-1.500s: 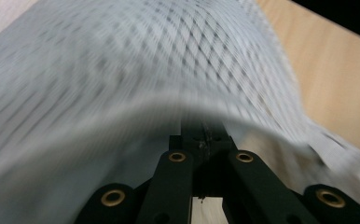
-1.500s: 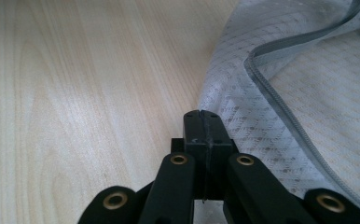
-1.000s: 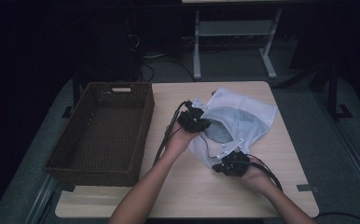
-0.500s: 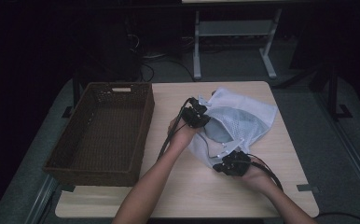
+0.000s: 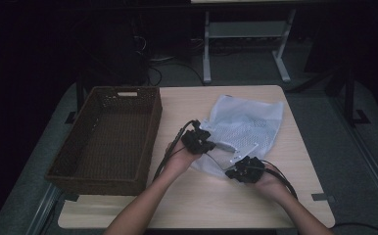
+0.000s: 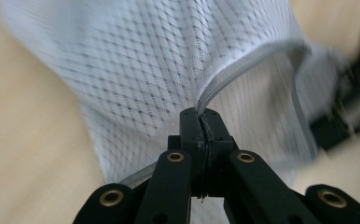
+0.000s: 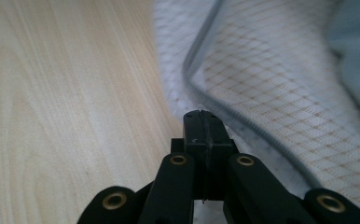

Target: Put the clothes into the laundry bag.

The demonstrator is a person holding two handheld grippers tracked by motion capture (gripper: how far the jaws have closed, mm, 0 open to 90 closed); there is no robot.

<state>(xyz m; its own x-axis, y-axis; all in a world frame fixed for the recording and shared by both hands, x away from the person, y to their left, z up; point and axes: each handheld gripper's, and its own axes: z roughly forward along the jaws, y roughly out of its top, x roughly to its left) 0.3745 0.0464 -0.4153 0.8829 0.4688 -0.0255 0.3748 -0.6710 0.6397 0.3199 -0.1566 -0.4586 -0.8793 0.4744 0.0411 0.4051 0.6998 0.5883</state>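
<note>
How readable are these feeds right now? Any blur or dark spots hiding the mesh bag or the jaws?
High view: dim, room behind nearly black, but mesh bag, basket and table are readable. Left gripper view: bright, the left gripper sharp, shut on the zipper edge; bag's far right side smeared. Right gripper view: right gripper crisp, mesh beyond soft.

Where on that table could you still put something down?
Bare wood lies along the near edge of the table, and behind the mesh bag at the far edge. The wicker basket looks empty. It is crowded where both hand-held grippers meet the bag.
</note>
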